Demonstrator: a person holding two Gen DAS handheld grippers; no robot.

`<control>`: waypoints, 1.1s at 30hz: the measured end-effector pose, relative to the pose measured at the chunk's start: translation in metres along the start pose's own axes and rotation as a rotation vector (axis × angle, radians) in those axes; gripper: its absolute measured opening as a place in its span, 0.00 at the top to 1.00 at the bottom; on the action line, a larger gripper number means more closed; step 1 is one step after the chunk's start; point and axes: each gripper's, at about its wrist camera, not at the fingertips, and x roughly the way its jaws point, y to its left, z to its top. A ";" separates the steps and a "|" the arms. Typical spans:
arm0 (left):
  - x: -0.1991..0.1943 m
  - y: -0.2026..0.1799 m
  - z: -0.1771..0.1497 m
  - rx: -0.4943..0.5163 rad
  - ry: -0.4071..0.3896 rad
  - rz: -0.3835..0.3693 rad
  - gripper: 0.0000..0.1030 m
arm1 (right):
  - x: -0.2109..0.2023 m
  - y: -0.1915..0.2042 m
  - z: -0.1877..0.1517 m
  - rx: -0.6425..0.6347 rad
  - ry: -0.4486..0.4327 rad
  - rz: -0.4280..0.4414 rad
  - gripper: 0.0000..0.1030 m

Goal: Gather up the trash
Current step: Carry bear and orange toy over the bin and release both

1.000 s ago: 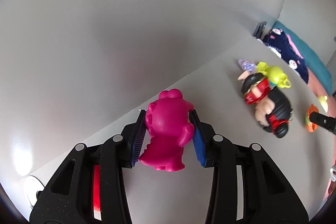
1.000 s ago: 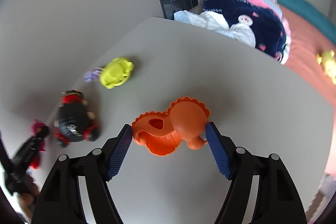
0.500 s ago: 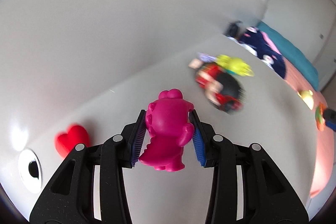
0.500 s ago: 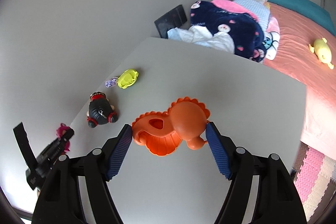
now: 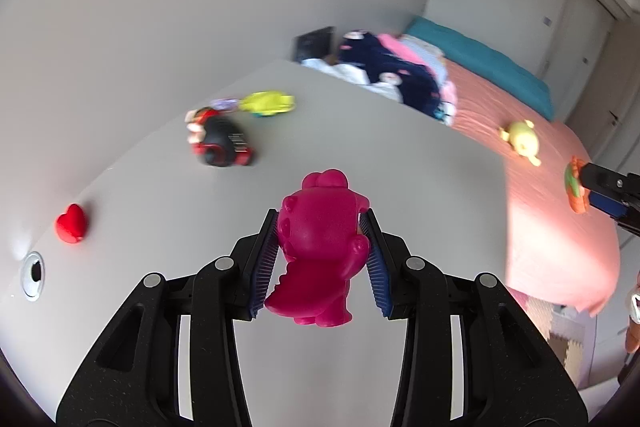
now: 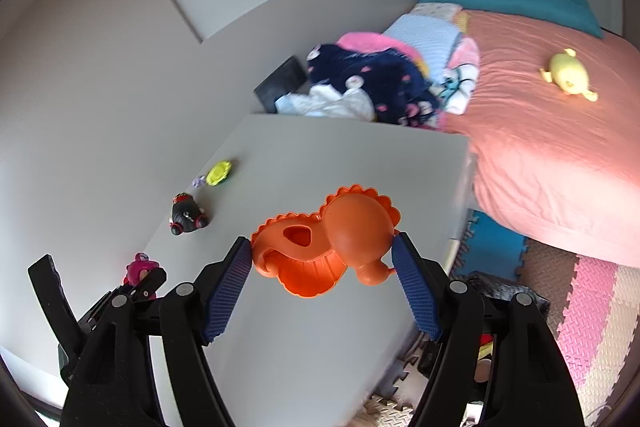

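Observation:
My left gripper (image 5: 322, 263) is shut on a magenta toy figure (image 5: 318, 247) and holds it above the grey table (image 5: 400, 155). My right gripper (image 6: 322, 271) is shut on an orange toy (image 6: 332, 241), held high over the table's near right part (image 6: 320, 347). The right gripper with the orange toy also shows at the right edge of the left wrist view (image 5: 578, 191). The left gripper with the magenta toy shows low left in the right wrist view (image 6: 140, 269).
On the table lie a black and red doll (image 5: 220, 143), a yellow-green toy (image 5: 268, 103), a small purple piece (image 5: 224, 103) and a red heart (image 5: 72, 223). A cable hole (image 5: 34, 275) is at the left. A bed (image 6: 560, 131) with clothes (image 6: 380, 75) and a yellow plush (image 6: 568, 71) stands right; foam mats (image 6: 592, 307) cover the floor.
Both grippers have risen and pulled back from the table with their toys still held. The views now take in more of the table, the bed and the floor.

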 end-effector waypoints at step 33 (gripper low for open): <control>0.057 -0.290 -0.084 0.411 0.200 -0.171 0.05 | -0.072 -0.225 -0.074 0.273 -0.016 -0.332 0.02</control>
